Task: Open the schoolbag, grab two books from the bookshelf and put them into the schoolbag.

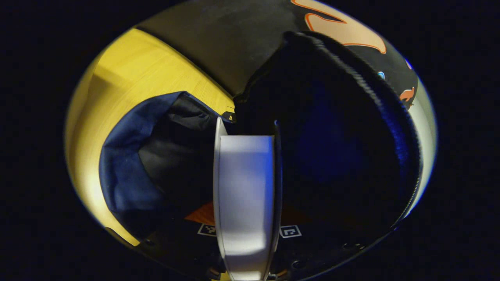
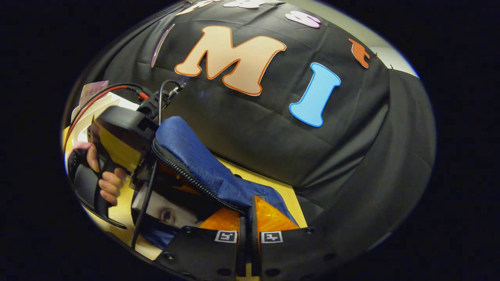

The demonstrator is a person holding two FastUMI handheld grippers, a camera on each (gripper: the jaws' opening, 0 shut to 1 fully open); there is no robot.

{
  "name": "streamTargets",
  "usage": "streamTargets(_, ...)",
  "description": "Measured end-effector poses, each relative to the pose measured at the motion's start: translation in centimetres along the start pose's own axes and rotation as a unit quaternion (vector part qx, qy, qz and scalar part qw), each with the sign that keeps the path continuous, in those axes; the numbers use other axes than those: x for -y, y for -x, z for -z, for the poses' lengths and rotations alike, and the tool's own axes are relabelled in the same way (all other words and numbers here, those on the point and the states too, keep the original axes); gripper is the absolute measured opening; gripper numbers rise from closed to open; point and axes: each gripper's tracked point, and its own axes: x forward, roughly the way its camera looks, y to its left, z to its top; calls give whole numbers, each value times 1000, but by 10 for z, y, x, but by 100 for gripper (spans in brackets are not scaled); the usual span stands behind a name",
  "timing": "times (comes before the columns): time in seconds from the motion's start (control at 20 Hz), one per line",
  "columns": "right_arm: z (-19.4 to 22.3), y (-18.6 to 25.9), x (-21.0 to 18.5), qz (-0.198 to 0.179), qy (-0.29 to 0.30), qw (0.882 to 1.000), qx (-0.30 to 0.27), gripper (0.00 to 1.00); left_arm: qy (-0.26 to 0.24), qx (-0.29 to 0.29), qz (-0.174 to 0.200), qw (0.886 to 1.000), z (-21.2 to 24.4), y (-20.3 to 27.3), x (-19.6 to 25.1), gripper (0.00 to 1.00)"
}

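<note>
Schoolbag [image 2: 203,171] on worktop [image 1: 129,74], mouth held apart: right tool [image 2: 248,226] pinched shut on its zipper edge, left tool [image 1: 246,230] clamped on a book [image 1: 244,187], spine end-on, pointing down into the opening directly ahead.

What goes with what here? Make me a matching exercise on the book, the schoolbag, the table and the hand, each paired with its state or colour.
Things:
1. book
2. schoolbag
3. table
4. hand

States:
a. yellow wood
b. zipped rim pinched by the right gripper
c. clamped edge-on in the left gripper, at the bag's dark opening
d. wrapped around a gripper's handle

Pairs: 1-c, 2-b, 3-a, 4-d
</note>
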Motion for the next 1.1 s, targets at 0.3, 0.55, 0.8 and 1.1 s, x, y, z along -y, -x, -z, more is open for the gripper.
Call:
streamTargets(0.3,5,-3,-4,3,8,1000,-6,8,21,3,-17,1000,-2,-26,-25,41)
streamTargets(0.55,7,-4,-4,9,4,1000,-13,8,4,0,-65,998,6,-15,-42,53)
streamTargets(0.8,11,-2,-7,9,2,1000,-22,10,-23,-2,-92,996,14,13,-40,84)
streamTargets(1.1,14,3,-6,9,-7,999,-33,8,-43,-13,-126,991,18,55,-31,96)
